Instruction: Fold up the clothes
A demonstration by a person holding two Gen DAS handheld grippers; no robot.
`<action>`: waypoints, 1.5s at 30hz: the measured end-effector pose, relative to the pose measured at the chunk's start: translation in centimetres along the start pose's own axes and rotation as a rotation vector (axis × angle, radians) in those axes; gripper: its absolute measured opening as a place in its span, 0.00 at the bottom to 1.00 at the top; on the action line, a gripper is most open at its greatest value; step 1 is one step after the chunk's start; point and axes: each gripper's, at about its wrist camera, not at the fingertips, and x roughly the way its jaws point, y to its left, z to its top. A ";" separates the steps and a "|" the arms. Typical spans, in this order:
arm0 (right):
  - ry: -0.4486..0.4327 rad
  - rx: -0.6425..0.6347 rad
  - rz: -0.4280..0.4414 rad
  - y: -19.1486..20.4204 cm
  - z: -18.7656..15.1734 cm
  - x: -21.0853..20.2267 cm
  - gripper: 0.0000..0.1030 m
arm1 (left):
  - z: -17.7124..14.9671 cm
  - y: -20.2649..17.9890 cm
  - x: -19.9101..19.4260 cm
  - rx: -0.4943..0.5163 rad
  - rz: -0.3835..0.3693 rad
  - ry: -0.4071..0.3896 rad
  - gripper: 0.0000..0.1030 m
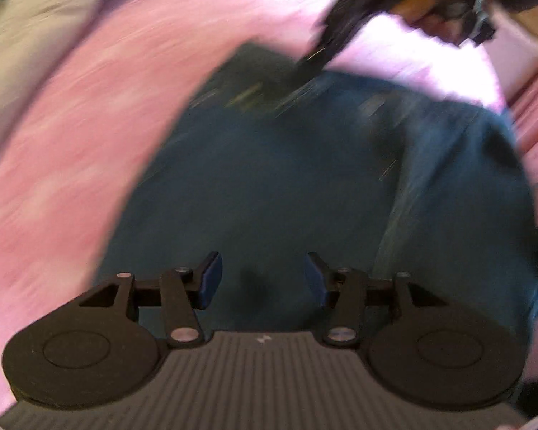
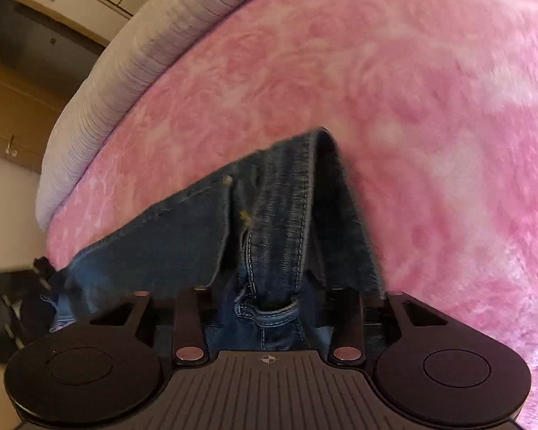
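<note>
Left wrist view, blurred by motion: my left hand-held gripper hangs over a pair of blue jeans, its two blue-padded fingers spread apart with nothing between them. The denim fills the middle of that picture, directly ahead of and beneath the fingers, and lies on a pink blanket that covers the bed. At the upper right of the same view, my right hand-held gripper shows as a dark smear at the far edge of the jeans, with the person's hand behind it.

From the right wrist view, sharper, my right hand-held gripper is clenched on the jeans: a bunched fold of denim with a belt loop is pinched between the fingers, which the cloth mostly hides. From that grip the jeans run forward and up to a folded peak, one side stretching away to the left, where my left hand-held gripper sits at the denim's edge. The pink blanket, patterned with roses, lies beyond and to the right of the jeans. A grey ribbed cover borders the blanket at the upper left.
</note>
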 end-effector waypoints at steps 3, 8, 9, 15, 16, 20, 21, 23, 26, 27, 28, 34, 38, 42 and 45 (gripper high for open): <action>0.033 -0.043 -0.009 -0.7 0.7 -1.4 0.09 | 3.5 -1.5 3.7 -0.008 -0.041 -0.014 0.45; 0.045 -0.122 -0.011 -0.8 -0.8 -4.6 0.09 | 5.1 -1.3 7.9 0.021 -0.051 0.042 0.46; 0.042 -0.133 -0.012 -0.8 -1.3 -5.1 0.08 | 5.2 -1.2 8.2 0.035 -0.057 0.052 0.46; 0.006 -0.047 -0.008 -3.1 -6.4 -7.3 0.34 | 7.0 -1.6 5.1 0.094 -0.072 0.011 0.45; 0.030 -0.063 -0.008 -2.9 -7.5 -7.4 0.45 | 7.2 -1.3 4.8 0.082 -0.085 0.001 0.45; 0.133 -0.152 -0.011 -1.4 -11.0 -6.5 0.63 | 7.3 -0.4 5.5 0.048 -0.072 0.025 0.45; 0.146 -0.169 -0.014 -1.1 -11.8 -6.3 0.58 | 7.2 -0.4 5.5 0.042 -0.075 0.022 0.45; 0.170 -0.182 -0.036 -0.5 -12.7 -6.2 0.20 | 6.8 -0.5 4.2 0.030 -0.090 0.002 0.45; 0.134 -0.164 -0.030 0.7 -12.5 -7.8 0.11 | 5.7 -0.9 1.5 0.016 -0.117 -0.039 0.46; 0.113 -0.158 -0.013 1.2 -12.2 -8.5 0.09 | 5.2 -1.1 0.5 0.012 -0.126 -0.054 0.47; 0.087 -0.159 0.005 1.7 -12.0 -9.3 0.08 | 4.8 -1.2 -0.3 0.000 -0.133 -0.069 0.48; 0.045 -0.236 0.034 3.0 -8.7 -6.7 0.04 | 3.0 -3.0 0.8 -0.081 -0.132 -0.038 0.53; 0.145 -0.275 -0.021 0.3 -8.4 -2.8 0.04 | 3.4 -5.6 4.2 -0.028 -0.097 0.037 0.50; 0.155 -0.321 -0.039 0.2 -8.2 -3.2 0.14 | 3.7 -7.3 5.0 0.015 -0.102 0.044 0.33; 0.110 -0.376 -0.055 0.8 -8.1 -3.8 0.56 | 3.9 -7.7 5.1 0.019 -0.107 0.059 0.21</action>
